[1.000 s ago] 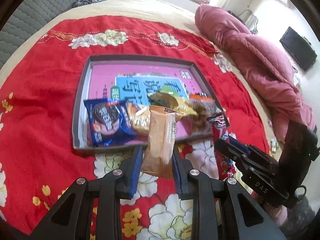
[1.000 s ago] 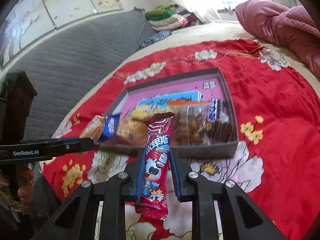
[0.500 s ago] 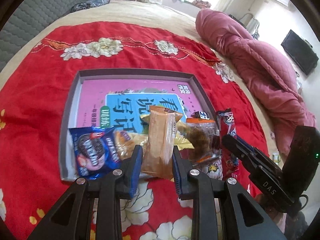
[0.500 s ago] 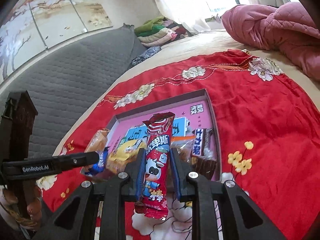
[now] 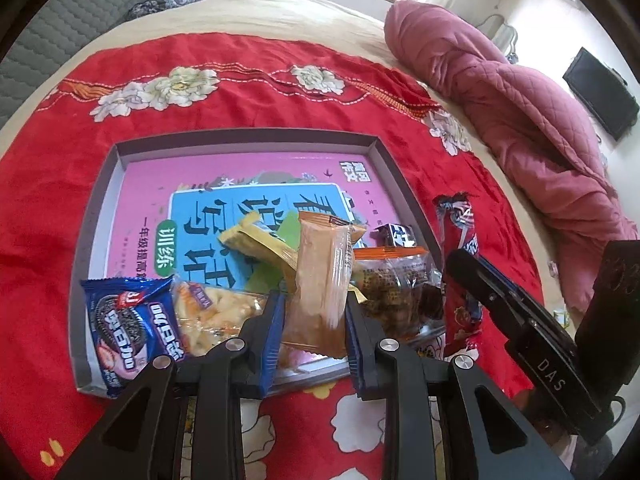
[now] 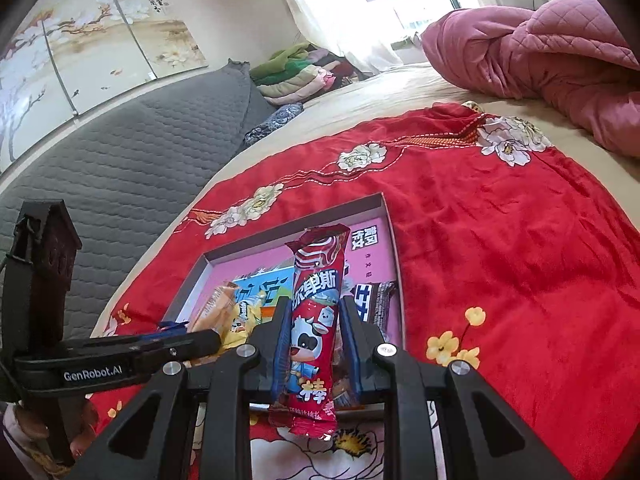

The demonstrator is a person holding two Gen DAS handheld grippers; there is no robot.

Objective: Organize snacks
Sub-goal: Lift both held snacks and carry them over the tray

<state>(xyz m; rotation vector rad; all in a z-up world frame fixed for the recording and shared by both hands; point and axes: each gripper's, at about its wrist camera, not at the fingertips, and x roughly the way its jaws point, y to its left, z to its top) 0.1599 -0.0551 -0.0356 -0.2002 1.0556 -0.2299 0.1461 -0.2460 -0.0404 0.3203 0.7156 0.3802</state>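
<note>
A shallow grey tray (image 5: 244,135) with a pink and blue printed bottom lies on the red floral blanket. Along its near edge lie a blue cookie pack (image 5: 132,320), a clear pack of pale snacks (image 5: 216,312), a yellow packet (image 5: 260,244), a brown snack pack (image 5: 392,284) and a dark bar (image 5: 394,234). My left gripper (image 5: 316,300) is shut on a tan wafer packet (image 5: 322,272), held over the tray's near edge. My right gripper (image 6: 316,330) is shut on a red milk-stick packet (image 6: 316,312) over the tray's (image 6: 292,228) near right side.
The red blanket (image 5: 248,64) covers a beige bed. A pink quilt (image 5: 520,120) is heaped at the right. A grey padded headboard (image 6: 120,152) and folded clothes (image 6: 296,76) stand at the far side. A dark screen (image 5: 600,92) hangs on the right wall.
Both grippers have moved forward toward the tray with their packets. The tan packet now hangs over the tray's near edge and the red packet over its right side.
</note>
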